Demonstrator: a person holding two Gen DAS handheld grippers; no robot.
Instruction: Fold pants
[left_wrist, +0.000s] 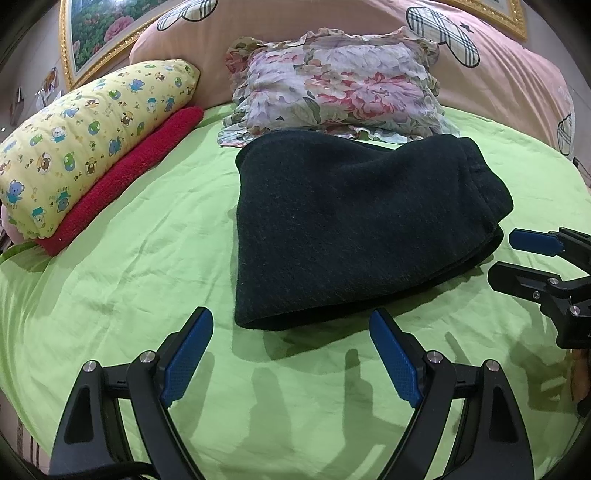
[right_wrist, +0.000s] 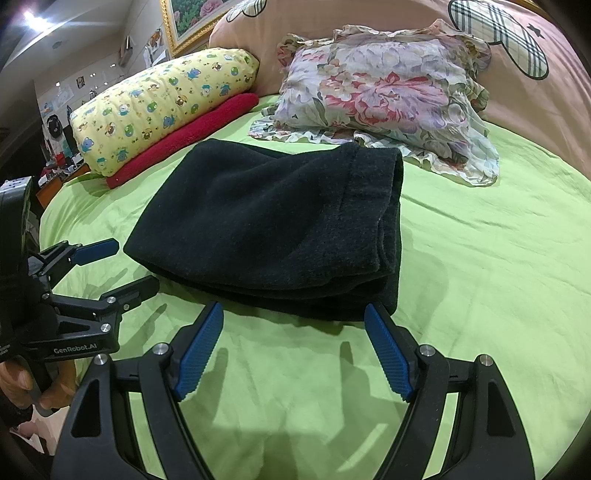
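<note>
Black-looking pants (left_wrist: 354, 229) on lime-green sheet (left_wrist: 147, 258); red towel (left_wrist: 122, 181), floral pillow (left_wrist: 340, 81).

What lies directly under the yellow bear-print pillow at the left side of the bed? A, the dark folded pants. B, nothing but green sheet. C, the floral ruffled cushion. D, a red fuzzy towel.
D: the yellow bear-print pillow rests on top of a red fuzzy towel, while the dark folded pants lie apart on the green sheet.

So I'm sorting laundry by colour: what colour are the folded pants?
Very dark, near-black charcoal pants, plain with no pattern; clearest in the right wrist view.
</note>
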